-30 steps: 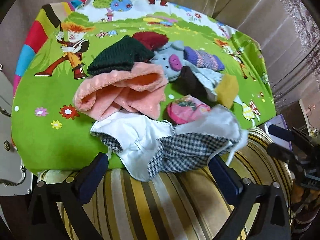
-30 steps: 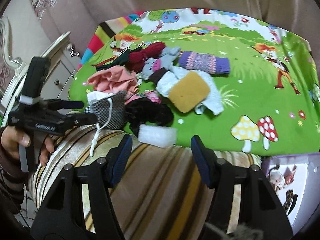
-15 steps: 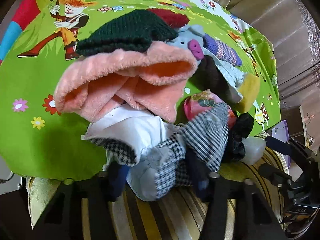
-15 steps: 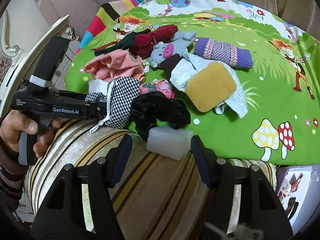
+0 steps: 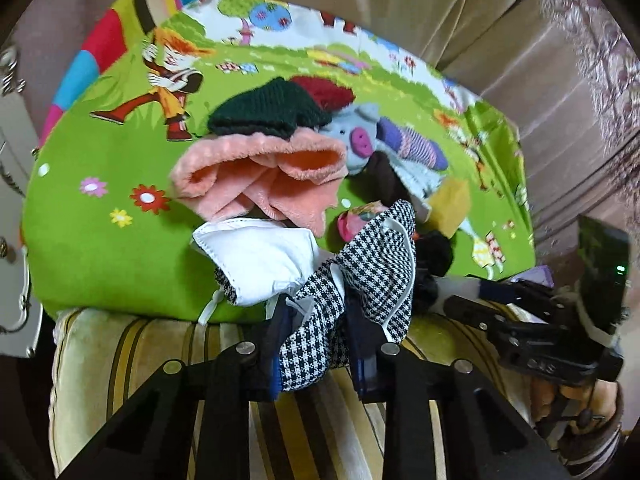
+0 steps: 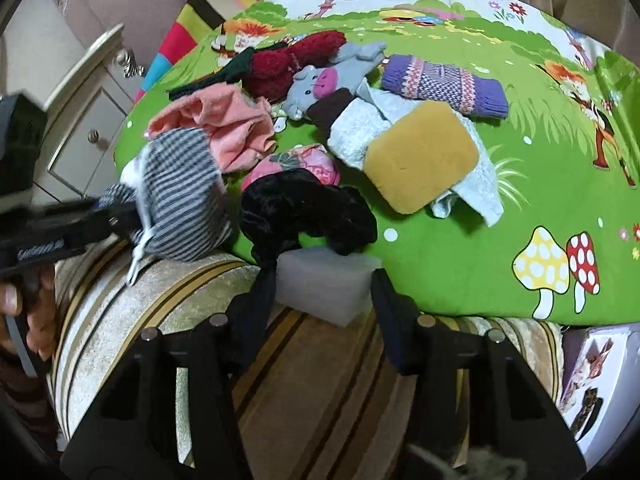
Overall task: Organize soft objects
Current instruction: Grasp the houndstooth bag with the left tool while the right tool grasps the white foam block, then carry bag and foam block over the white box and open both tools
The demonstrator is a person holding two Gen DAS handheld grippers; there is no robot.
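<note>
Mask, the houndstooth one with a white lining, now sits pinched between the fingers of the left claw; a second ago those fingers were spread on either side of it and it lay flat at the near edge of the mat. Half a second ago they were closing. Its checked half is now bunched and raised off the striped cushion, while the white half lies on the mat below the pink fleece. The grasp looks made, so the lift to wherever it belongs can follow; an ear loop dangles and might snag.

Right claw has moved in on the white foam block, its fingers spread on both sides, not yet pressing. The black scrunchie overlaps the block's far edge and may drag along.
</note>
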